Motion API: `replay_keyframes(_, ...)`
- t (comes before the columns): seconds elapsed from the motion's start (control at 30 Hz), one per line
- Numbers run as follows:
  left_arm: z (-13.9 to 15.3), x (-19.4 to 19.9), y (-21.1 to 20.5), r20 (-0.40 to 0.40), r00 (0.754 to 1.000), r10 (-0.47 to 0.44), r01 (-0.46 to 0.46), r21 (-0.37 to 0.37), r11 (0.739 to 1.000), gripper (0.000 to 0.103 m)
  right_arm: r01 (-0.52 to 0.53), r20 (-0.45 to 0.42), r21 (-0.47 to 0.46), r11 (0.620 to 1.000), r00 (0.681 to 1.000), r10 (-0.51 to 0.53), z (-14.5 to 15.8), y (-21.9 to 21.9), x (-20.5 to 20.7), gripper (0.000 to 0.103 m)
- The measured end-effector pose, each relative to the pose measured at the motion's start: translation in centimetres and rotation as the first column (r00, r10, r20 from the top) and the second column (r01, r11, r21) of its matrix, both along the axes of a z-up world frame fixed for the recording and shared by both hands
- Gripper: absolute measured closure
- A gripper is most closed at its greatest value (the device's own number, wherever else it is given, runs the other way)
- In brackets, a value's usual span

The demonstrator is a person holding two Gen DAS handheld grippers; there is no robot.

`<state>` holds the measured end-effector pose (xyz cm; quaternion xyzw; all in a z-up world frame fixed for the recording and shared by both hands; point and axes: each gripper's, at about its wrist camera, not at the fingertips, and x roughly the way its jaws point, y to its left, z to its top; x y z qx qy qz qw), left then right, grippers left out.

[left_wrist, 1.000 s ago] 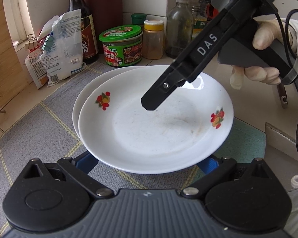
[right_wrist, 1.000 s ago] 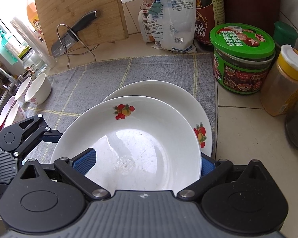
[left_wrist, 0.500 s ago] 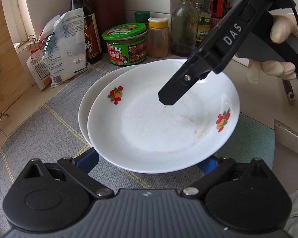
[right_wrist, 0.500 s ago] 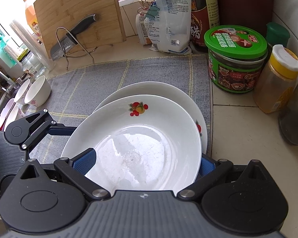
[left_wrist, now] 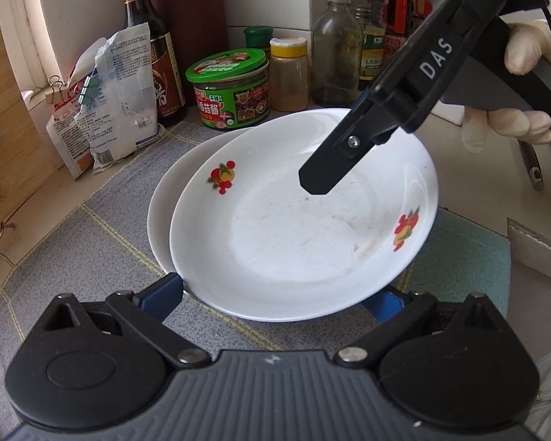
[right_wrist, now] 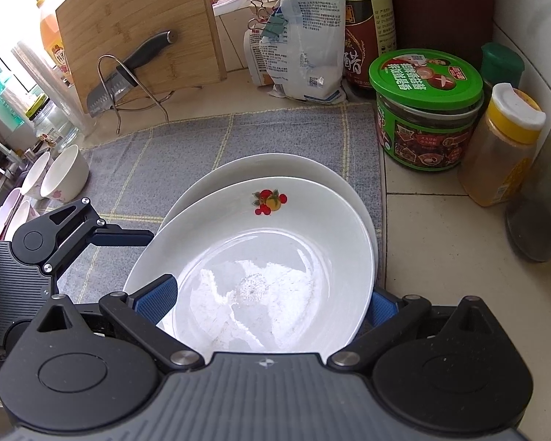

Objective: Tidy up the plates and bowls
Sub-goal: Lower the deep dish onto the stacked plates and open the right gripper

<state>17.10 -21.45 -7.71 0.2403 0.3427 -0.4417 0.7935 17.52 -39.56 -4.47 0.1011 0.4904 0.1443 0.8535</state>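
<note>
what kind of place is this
Most likely a home kitchen counter. A wooden cutting board with a knife on a rack, sauce bottles and a green-lidded jar against tiled walls, and white plates on a grey mat.

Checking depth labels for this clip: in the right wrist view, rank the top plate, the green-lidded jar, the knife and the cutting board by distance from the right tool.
1. Top plate, between the right tool's fingers.
2. Green-lidded jar, ahead right.
3. Knife, far left, in its rack.
4. Cutting board, just behind the knife.
</note>
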Motion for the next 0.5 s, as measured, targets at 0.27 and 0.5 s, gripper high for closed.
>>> replay_keyframes(0.27,-0.02,-0.05,0.01,0.015,1.000,-0.016,0.016,-0.007,1.000,0.001,0.017,-0.014,-0.040,0.999,1.000,-0.017,0.16,0.56,-0.02,0.000)
replay_keyframes(0.5,-0.04,-0.10,0.16,0.018,1.000,-0.017,0.018,-0.015,1.000,0.001,0.022,-0.024,-0.073,0.997,0.999,-0.024,0.13,0.96,-0.08,0.000)
